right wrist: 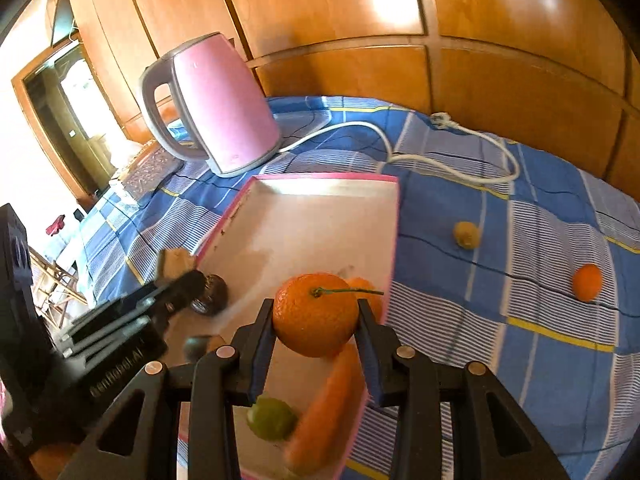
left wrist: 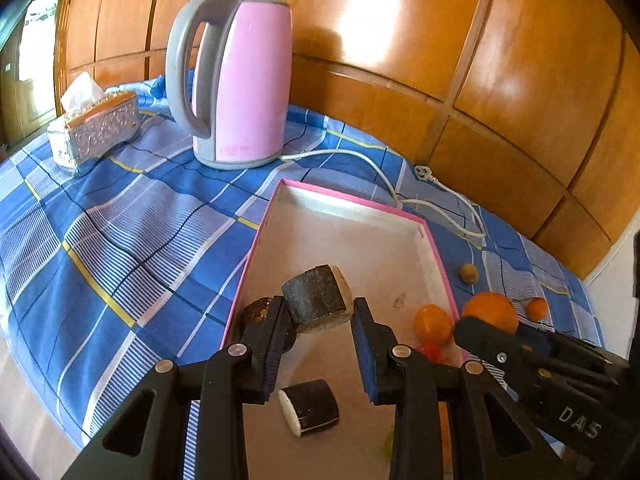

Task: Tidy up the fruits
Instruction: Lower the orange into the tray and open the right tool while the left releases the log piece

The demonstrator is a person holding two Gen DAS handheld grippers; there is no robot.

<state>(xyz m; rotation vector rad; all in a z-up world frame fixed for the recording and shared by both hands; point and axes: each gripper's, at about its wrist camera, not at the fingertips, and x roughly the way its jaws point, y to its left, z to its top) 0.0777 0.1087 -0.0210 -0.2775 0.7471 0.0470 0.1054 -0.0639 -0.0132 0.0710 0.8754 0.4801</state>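
- Left wrist view: the left tool (left wrist: 318, 320) is nearly closed on a dark-skinned chunk (left wrist: 318, 299) with a pale cut face, clamped across its short width. Its long axis runs roughly left to right between the pads.
- The chunk hangs over the near-left part of the pink-rimmed tray (left wrist: 352, 200). Open tray floor lies directly below and farther off, so I judge that the coming move is mostly a lowering, not a reach.
- A second dark chunk (left wrist: 310, 407) already lies on the tray floor nearer than the held one, and a small orange fruit (left wrist: 432, 323) sits at the tray's right wall. A round dark fruit (left wrist: 258, 311) sits just left of the left finger, at the tray's left rim.
- Right wrist view: the right tool (right wrist: 316, 316) is partly closed and grips a stemmed mandarin (right wrist: 315, 314) by its sides, the stem pointing right.
- The mandarin is over the near-right part of the tray (right wrist: 320, 179), above a carrot (right wrist: 326, 404) and a green fruit (right wrist: 270, 418) lying inside.
- Out on the desk's blue checked cloth (right wrist: 520, 280), to the right, are a yellow-green fruit (right wrist: 466, 235) and, farther right, a small orange one (right wrist: 587, 282). The right tool is the nearer to both.
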